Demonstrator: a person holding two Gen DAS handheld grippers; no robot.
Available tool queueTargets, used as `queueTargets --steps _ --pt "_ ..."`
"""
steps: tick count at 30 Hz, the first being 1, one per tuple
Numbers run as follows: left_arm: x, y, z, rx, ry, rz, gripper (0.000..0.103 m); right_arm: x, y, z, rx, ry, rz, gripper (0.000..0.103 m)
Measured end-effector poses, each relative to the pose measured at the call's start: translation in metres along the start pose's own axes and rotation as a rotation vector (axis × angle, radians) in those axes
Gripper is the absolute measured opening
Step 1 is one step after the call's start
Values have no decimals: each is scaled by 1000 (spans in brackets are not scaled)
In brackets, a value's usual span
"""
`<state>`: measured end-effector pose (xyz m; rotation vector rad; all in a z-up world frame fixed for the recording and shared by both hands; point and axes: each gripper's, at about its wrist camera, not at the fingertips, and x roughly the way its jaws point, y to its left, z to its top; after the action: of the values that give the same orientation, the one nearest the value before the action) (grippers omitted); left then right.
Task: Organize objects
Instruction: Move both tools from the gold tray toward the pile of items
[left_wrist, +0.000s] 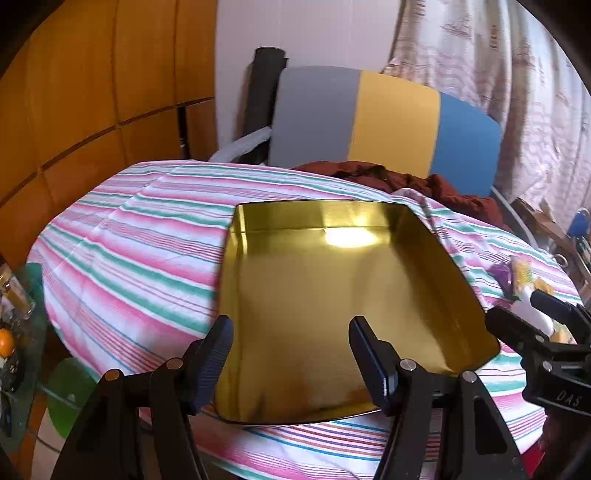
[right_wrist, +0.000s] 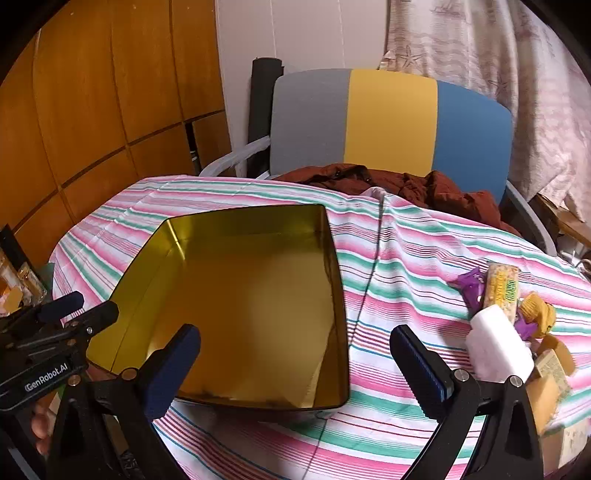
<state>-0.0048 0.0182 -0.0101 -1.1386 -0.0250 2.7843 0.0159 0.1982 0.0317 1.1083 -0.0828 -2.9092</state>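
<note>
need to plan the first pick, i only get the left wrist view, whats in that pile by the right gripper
Observer: The right wrist view shows the pile clearly: a white cylinder-shaped item lies nearest the right gripper, with wrapped snacks behind it.
Operator: which snacks
Observer: A pale bar with green print, purple wrappers and a yellow one; more boxy packets sit at the table edge.
Operator: is the tin really empty
Observer: Yes, the gold tin shows a bare floor right up to its near wall.
Operator: right gripper ready
Observer: It is open, with nothing between its fingers.
</note>
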Motion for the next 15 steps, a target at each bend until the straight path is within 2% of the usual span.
queueTargets --steps 7,15 --pt "1 -11 -3 43 11 -131 68 -2 -13 -5 24 14 -27 103" --pt "-1 -42 -6 156 24 -268 69 -20 -44 -15 82 30 -59 103"
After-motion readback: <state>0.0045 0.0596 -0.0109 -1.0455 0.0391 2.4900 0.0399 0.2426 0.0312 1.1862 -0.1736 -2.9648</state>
